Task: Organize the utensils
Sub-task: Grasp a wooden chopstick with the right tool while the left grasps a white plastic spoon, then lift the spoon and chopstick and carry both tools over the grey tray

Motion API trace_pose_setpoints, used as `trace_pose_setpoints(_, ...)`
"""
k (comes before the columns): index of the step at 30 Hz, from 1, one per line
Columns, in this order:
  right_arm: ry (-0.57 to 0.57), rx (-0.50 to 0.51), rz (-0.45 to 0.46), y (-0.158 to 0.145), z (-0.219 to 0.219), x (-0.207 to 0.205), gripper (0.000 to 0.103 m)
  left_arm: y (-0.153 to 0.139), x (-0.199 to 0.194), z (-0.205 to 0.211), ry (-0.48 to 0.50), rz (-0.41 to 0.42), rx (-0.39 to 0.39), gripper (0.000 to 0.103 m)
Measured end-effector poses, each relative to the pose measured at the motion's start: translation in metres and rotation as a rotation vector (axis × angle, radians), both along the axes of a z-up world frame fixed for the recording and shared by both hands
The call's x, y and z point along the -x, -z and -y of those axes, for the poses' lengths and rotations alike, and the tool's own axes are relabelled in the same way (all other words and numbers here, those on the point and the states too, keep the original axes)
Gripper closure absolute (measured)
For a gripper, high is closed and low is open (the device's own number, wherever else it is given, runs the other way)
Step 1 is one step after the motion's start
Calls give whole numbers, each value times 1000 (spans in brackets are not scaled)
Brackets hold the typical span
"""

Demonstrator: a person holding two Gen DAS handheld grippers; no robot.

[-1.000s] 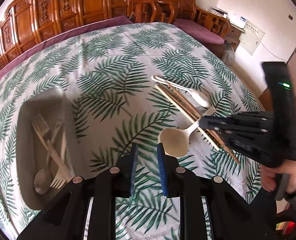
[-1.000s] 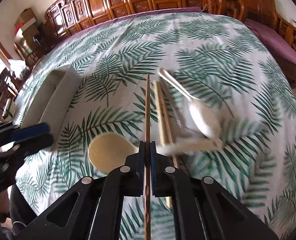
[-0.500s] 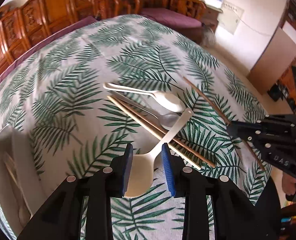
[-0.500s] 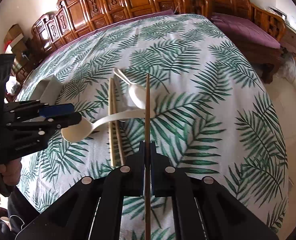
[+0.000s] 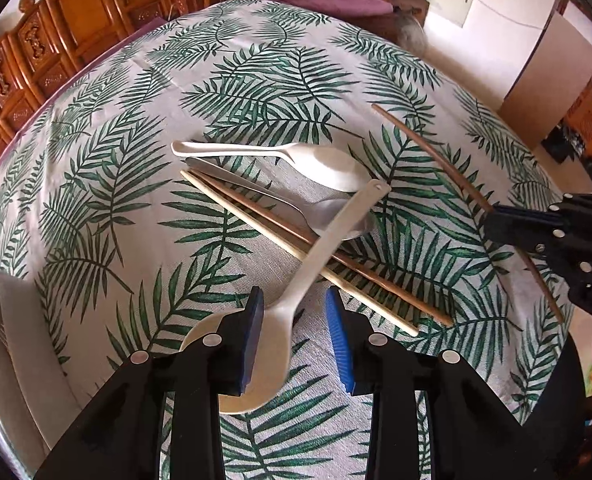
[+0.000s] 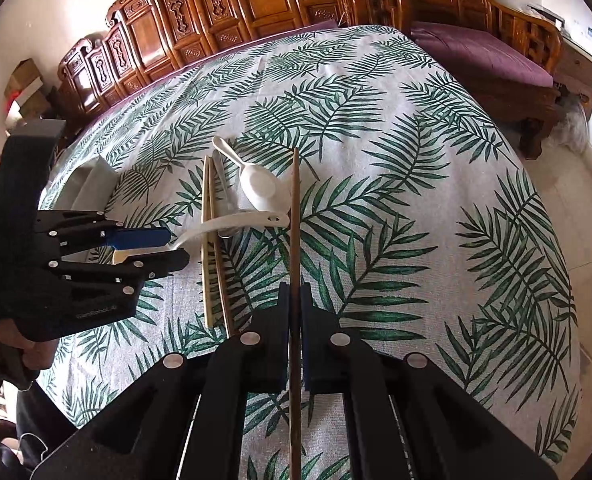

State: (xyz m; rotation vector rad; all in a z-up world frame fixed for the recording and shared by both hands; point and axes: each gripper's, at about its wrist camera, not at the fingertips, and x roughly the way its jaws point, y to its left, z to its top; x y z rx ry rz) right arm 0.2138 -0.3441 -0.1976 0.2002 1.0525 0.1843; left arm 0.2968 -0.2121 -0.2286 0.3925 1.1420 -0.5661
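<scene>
Tray (image 5: 13, 320): grey, at the far left edge of the table, on the palm-leaf tablecloth (image 5: 255, 80). Its contents are too cropped in both views to identify.

Left gripper (image 5: 296, 332): pointed steeply downward. Jaws are partly open and opening. The cream ladle spoon (image 5: 316, 256) lies between the blue pads at the neck where bowl meets handle; the pads stand clear of it on both sides, so it is not gripped. The ladle's handle runs up and to the right, crossing over the two chopsticks (image 5: 279, 236) that lie side by side on the cloth, one pale and one brown.

Centre pile: a white spoon (image 5: 316, 160) lies farthest from the gripper, and a metal spoon (image 5: 328, 216) lies between it and the chopsticks, its bowl partly under the ladle's handle tip.

Right gripper (image 6: 295, 320): jaws closed tight on a single dark brown chopstick (image 6: 295, 220). The stick projects forward above the cloth, just right of the pile, its tip near the white spoon.
</scene>
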Motion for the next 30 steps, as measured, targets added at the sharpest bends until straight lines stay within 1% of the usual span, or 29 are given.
trace_pose_setpoints(5, 11, 0, 2, 0, 3, -1, 97, 1, -3, 3, -7, 3, -7, 73)
trace_pose_setpoints(8, 8, -4, 5, 0, 3, -1, 97, 3, -3, 5, -4, 8, -25, 74)
trace_pose_setpoints(9, 6, -5, 6, 0, 3, 0, 97, 4, -3, 5, -4, 8, -30, 76)
trace_pose_setpoints(11, 2, -8, 7, 0, 2, 0, 97, 6, -4, 6, -6, 4, -37, 89)
trace_pose_setpoints(15, -5, -10, 7, 0, 1, 0, 97, 1, 0, 2, -8, 25, -40, 98)
trace_pose_setpoints(21, -10, -12, 11, -3, -1, 0, 97, -17, 10, -10, -23, 41, -8, 100)
trace_pose_setpoints(30, -34, -15, 20, -7, -13, 1, 97, -39, 27, -26, -47, 69, 30, 100)
